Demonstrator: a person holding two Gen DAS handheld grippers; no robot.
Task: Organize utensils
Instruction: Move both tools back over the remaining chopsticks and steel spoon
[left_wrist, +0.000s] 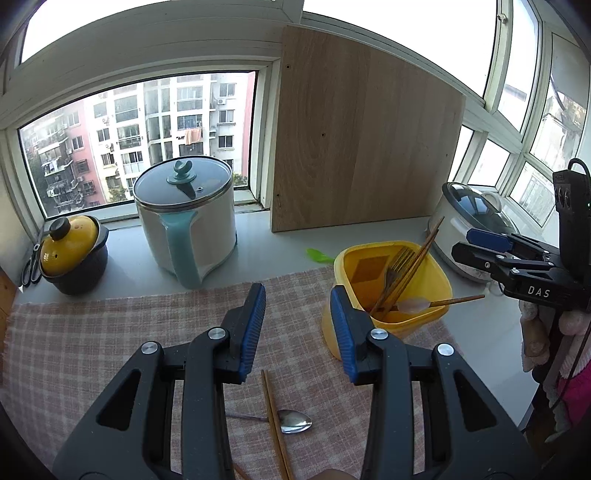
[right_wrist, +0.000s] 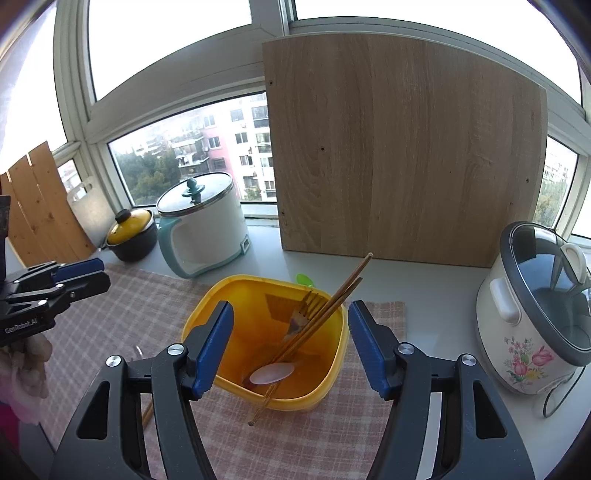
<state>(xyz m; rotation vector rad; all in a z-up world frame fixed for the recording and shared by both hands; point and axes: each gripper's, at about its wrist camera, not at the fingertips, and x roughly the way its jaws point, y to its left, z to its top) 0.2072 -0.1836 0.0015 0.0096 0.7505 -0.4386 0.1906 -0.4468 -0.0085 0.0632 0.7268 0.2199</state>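
Both the left gripper (left_wrist: 297, 328) and right gripper (right_wrist: 290, 345) have wide, empty fingers. A bump could tip the yellow tub (right_wrist: 328, 387). The chopsticks (left_wrist: 275, 421) crossing the spoon (left_wrist: 293, 421) at 6 o'clock could roll away.

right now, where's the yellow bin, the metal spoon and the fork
yellow bin (right_wrist: 334, 356), right wrist view, right wall
metal spoon (left_wrist: 294, 421), left wrist view, bowl
fork (left_wrist: 399, 258), left wrist view, tines

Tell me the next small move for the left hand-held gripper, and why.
Probably lower the left hand-held gripper onto the metal spoon just below it. Its jaws stand open and empty, the spoon and a pair of chopsticks lie on the checked cloth, and the yellow bin already holds other utensils.
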